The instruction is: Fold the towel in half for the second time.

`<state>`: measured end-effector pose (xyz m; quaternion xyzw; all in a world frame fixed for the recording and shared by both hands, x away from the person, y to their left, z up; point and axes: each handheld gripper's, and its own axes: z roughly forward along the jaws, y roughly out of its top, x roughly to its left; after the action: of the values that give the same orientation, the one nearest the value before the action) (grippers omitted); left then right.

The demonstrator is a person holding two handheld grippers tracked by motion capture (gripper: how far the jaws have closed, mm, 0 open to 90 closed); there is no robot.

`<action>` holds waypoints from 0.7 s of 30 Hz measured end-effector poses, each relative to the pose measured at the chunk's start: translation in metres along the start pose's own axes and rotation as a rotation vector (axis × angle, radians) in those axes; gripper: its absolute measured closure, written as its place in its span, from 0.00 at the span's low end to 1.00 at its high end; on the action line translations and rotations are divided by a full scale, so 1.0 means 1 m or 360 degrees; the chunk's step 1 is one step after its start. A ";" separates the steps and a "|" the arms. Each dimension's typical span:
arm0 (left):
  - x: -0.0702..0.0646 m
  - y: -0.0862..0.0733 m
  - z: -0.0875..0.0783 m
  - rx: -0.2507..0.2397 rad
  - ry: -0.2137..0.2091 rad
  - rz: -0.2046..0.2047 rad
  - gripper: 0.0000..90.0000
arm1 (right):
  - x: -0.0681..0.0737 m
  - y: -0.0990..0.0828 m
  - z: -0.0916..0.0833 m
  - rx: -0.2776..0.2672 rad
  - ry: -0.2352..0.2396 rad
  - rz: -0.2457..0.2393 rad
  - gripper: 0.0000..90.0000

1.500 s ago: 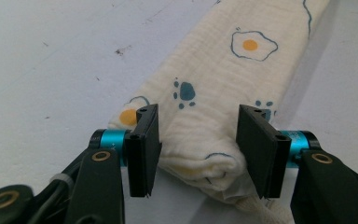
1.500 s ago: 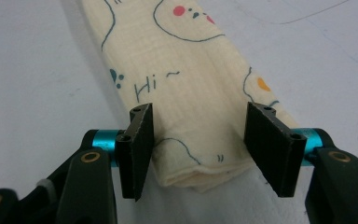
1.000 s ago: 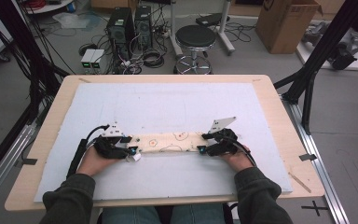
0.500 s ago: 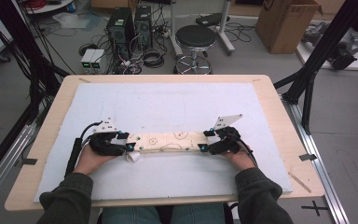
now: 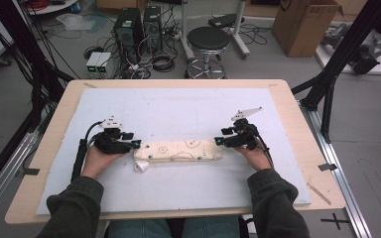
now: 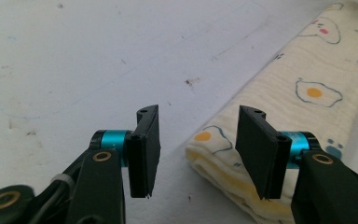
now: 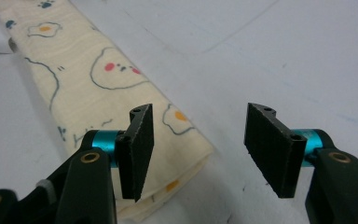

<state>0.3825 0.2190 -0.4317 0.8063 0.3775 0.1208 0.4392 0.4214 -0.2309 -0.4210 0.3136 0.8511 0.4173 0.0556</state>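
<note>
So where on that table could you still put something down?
The white mat is bare beyond the folded cream egg-print cloth, out to the far edge, and bare again along the near edge between the sleeves. It is crowded at the cloth's ends, by the left gripper and right gripper.

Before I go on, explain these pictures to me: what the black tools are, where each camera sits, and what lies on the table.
A person sits at a wooden table covered by a white mat, holding a black two-fingered hand gripper in each hand. One camera looks down from above; the others ride on the left gripper and right gripper, looking along their fingers. A folded cream cloth with a fried-egg print lies between them. Both grippers have just been closing a little, yet stand open at the cloth's ends, holding nothing.
</note>
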 end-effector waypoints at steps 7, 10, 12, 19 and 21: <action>0.002 -0.004 0.009 0.0108 -0.0060 -0.0037 0.62 | -0.007 -0.004 0.011 0.0082 0.0054 0.0046 0.59; 0.002 -0.005 0.010 0.0128 -0.0095 -0.0061 0.67 | -0.008 -0.005 0.016 0.0127 0.0101 0.0064 0.66; 0.001 -0.005 0.010 0.0133 -0.0115 -0.0057 0.73 | -0.007 -0.006 0.018 0.0153 0.0121 0.0068 0.72; -0.001 -0.003 0.007 0.0135 -0.0098 0.0001 0.90 | -0.004 -0.004 0.018 0.0168 0.0146 0.0038 0.88; -0.002 -0.002 0.007 0.0123 -0.0088 0.0001 0.90 | -0.004 -0.003 0.015 0.0154 0.0130 0.0025 0.89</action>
<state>0.3840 0.2138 -0.4372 0.8258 0.3693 0.0838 0.4179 0.4285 -0.2240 -0.4337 0.3055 0.8694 0.3885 0.0023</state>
